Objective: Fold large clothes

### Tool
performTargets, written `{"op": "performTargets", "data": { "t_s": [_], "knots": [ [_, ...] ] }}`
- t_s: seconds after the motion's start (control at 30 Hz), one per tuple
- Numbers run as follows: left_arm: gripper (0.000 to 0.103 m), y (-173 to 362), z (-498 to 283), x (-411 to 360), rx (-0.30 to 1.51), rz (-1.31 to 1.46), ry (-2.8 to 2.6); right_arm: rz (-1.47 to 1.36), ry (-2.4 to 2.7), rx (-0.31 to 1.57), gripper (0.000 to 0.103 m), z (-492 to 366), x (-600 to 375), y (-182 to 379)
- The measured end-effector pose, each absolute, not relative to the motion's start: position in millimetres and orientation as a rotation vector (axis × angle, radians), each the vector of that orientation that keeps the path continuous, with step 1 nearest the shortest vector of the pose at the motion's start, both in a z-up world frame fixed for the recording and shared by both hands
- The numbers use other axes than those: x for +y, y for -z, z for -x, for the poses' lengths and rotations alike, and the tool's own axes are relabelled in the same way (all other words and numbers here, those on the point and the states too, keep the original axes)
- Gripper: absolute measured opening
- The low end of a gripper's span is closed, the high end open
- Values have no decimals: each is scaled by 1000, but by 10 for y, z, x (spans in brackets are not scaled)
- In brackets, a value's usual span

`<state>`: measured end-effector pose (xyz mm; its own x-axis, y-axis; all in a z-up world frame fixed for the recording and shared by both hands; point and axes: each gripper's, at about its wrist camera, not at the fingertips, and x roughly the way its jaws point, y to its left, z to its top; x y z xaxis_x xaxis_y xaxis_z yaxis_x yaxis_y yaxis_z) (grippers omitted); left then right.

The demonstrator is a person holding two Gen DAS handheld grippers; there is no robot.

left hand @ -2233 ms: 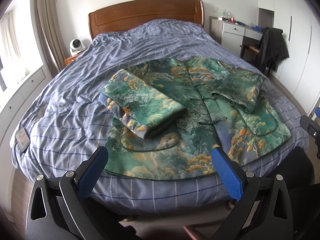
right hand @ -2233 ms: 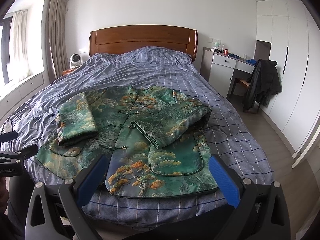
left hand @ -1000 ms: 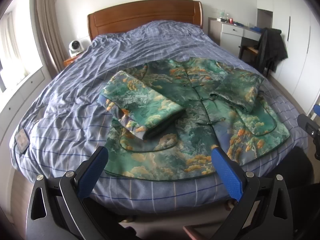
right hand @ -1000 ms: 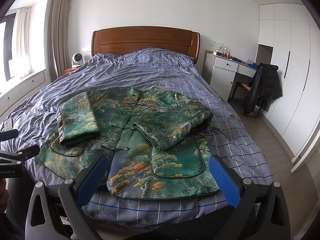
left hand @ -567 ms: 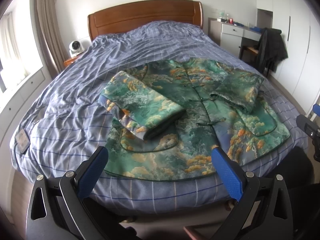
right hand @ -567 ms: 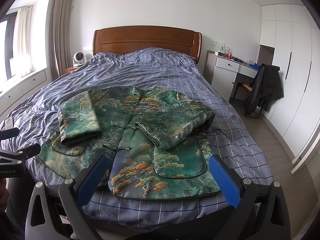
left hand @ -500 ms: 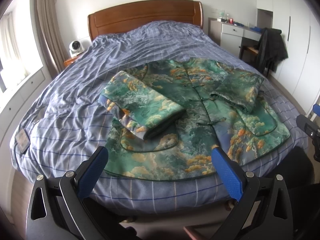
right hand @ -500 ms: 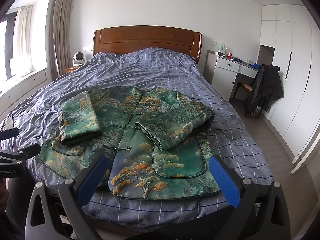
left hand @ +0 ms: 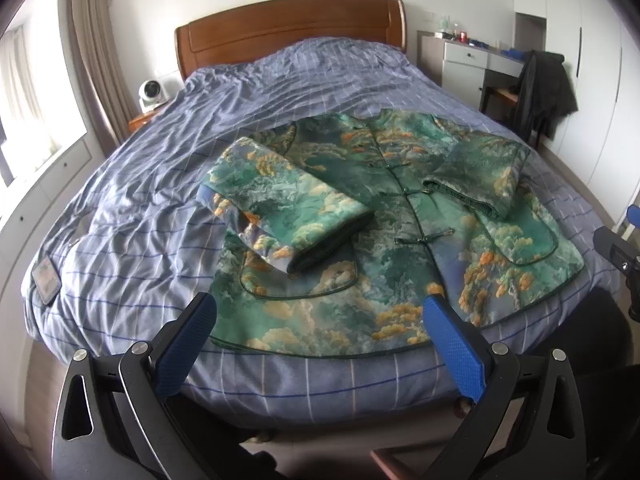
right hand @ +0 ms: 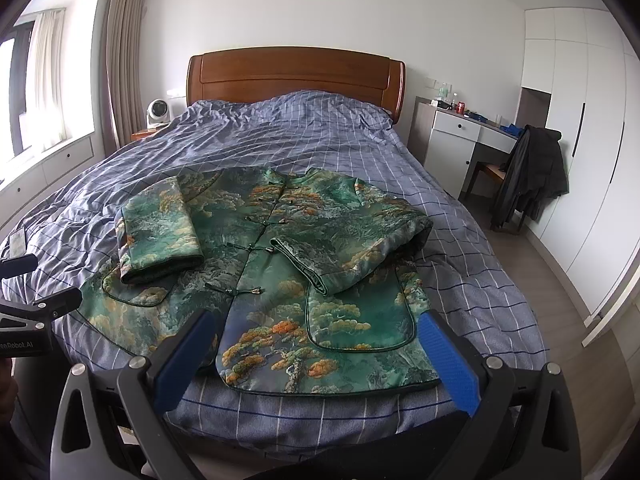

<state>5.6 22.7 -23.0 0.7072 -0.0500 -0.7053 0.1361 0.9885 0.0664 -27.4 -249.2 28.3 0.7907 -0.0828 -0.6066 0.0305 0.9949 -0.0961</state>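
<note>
A green jacket with an orange and white cloud and tree print (left hand: 384, 248) lies face up on the bed, hem toward me; it also shows in the right wrist view (right hand: 280, 280). Both sleeves are folded in over the front: the left sleeve (left hand: 288, 208) and the right sleeve (right hand: 352, 244). My left gripper (left hand: 320, 320) is open and empty, just short of the hem at the bed's foot. My right gripper (right hand: 316, 336) is open and empty, over the hem's right part. Neither touches the cloth.
The bed has a blue checked cover (right hand: 320, 144) and a wooden headboard (right hand: 296, 76). A phone (left hand: 46, 280) lies at the bed's left edge. A white fan (right hand: 158, 114) stands left of the headboard. A desk and a chair with a dark coat (right hand: 532, 176) stand right.
Both grippers have hardly moved, only drifting slightly. The jacket lies as before and both grippers stay open.
</note>
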Motion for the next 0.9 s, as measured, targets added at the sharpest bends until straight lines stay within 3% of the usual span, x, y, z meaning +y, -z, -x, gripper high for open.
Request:
{"op": "performTargets", "data": {
  "t_s": [0.7, 0.9],
  "knots": [
    [103, 268, -46, 284, 773, -117, 98, 104, 34, 644, 103, 274, -2503, -303],
    [103, 254, -29, 319, 762, -119, 89, 195, -133, 723, 103, -240, -2585, -151]
  ]
}}
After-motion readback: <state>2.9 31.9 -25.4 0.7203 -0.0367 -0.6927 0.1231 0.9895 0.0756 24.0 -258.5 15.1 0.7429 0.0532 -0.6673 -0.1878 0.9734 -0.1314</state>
